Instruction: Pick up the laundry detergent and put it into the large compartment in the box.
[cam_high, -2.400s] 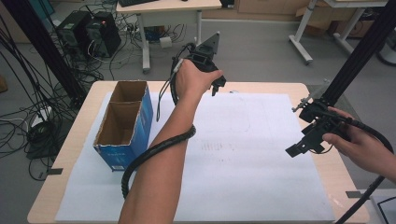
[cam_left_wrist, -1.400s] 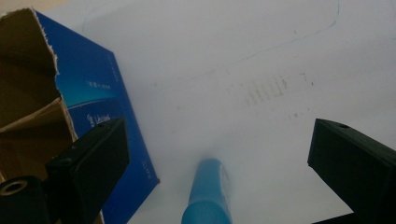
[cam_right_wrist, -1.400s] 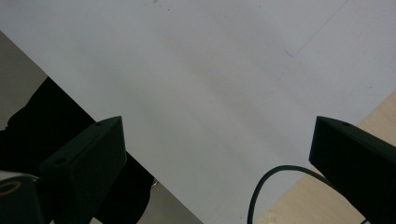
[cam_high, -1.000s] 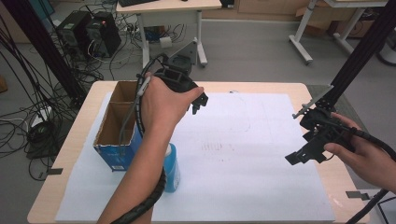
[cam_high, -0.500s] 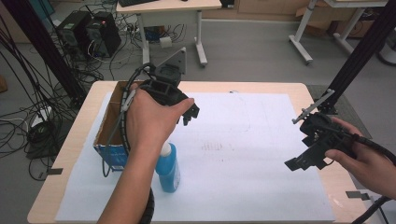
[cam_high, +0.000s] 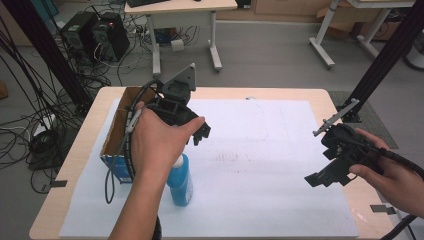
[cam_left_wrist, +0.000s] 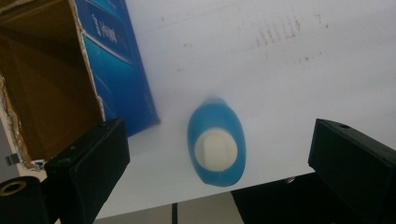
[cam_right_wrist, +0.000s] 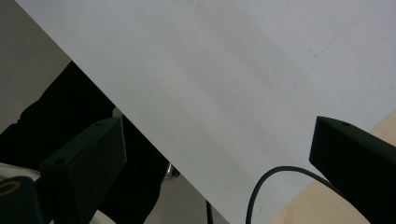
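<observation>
Left gripper (cam_high: 200, 134) nearer blue bottle (cam_high: 180, 179).

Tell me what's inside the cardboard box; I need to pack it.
The cardboard box shows bare brown walls inside and no contents in the left gripper view. Its bottom is shadowed, and the hand covers part of it from above.

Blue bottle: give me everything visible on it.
The blue bottle looks like glossy plastic with an oval body and a white cap. It stands upright on the white sheet, close beside the blue side of the open cardboard box; whether they touch cannot be told. In the left gripper view it sits between the open jaws of the left gripper, which is above it, with neither jaw touching it. In the high view the person's forearm hides part of it.
</observation>
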